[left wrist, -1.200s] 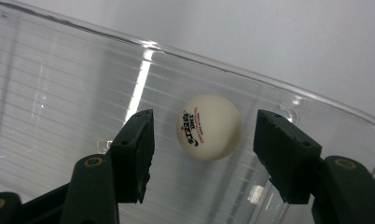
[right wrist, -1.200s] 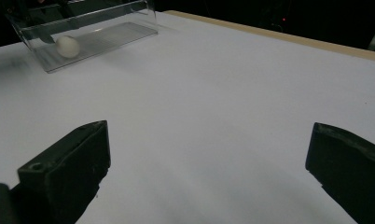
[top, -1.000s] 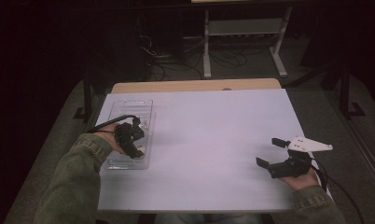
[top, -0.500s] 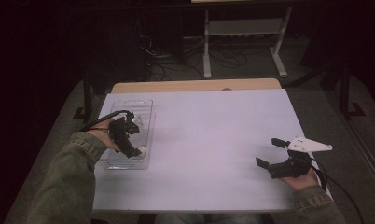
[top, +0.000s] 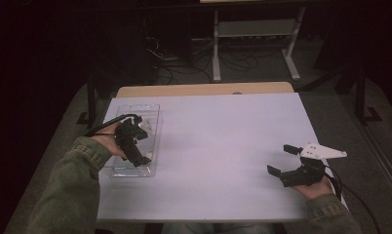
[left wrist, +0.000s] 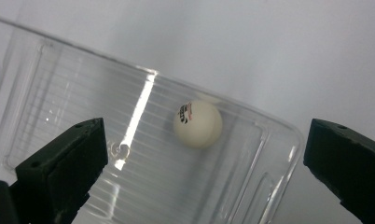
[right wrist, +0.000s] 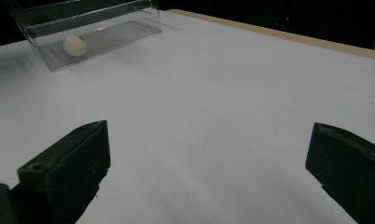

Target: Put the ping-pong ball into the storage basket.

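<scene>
Dim floor, cables and a white metal stand lie beyond a table [top: 223,146] covered in a pale sheet, and everything on it can be placed from the clear plastic tray [top: 152,114] near the table's left edge. Inside that tray rests a white ball [left wrist: 197,124] with a small printed mark, lying against one ridged wall near a rounded corner (the right gripper view catches it too, low against the tray's near wall [right wrist: 75,45]). Right above the tray hangs the left gripper [top: 135,146], held in a hand with a green sleeve; its jaws have just been opening and now stand spread wide, with the ball below and between them but touching neither pad. Nothing is pinched. Well apart from the tray, toward the table's near right corner, the right gripper [top: 284,161] sits in the other hand close over the sheet, its jaws also spread with only bare sheet between them, pointing back across the table toward the tray. Its grey three-cornered plate shows on top.
</scene>
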A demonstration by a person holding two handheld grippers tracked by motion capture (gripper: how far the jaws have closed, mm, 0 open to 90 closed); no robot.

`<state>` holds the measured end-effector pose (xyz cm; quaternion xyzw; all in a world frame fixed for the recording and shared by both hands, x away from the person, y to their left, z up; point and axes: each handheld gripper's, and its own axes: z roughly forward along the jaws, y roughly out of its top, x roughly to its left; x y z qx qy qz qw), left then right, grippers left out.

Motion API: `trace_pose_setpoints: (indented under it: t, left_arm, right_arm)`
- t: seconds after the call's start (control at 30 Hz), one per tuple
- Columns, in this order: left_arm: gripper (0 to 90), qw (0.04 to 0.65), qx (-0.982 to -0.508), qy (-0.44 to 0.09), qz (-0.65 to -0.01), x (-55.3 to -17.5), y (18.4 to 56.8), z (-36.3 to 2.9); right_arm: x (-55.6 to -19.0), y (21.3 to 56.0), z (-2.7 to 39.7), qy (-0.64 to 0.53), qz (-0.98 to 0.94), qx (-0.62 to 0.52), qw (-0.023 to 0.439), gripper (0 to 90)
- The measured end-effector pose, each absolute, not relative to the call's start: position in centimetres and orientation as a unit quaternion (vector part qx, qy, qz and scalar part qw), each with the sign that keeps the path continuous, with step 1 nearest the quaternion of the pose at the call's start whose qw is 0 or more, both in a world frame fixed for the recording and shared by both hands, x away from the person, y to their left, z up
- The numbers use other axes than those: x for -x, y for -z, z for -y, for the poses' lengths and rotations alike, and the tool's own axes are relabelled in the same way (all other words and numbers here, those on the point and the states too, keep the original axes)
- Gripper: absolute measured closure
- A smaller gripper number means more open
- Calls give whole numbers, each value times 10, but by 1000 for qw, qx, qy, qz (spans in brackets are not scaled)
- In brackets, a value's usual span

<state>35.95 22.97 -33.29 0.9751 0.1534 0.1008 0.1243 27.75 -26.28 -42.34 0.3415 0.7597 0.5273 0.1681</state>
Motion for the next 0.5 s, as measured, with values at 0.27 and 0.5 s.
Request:
trace_pose_setpoints:
  t: [0.27,0.5]
  left_arm:
    - [0,146,-971,-110,-154,-352,329,-231]
    - [0,181,-964,-124,-153,-342,326,-231]
  right_arm:
    - [-277,423,264,-529,-758,-342,167,0]
    - [-277,423,264,-530,-758,-342,167,0]
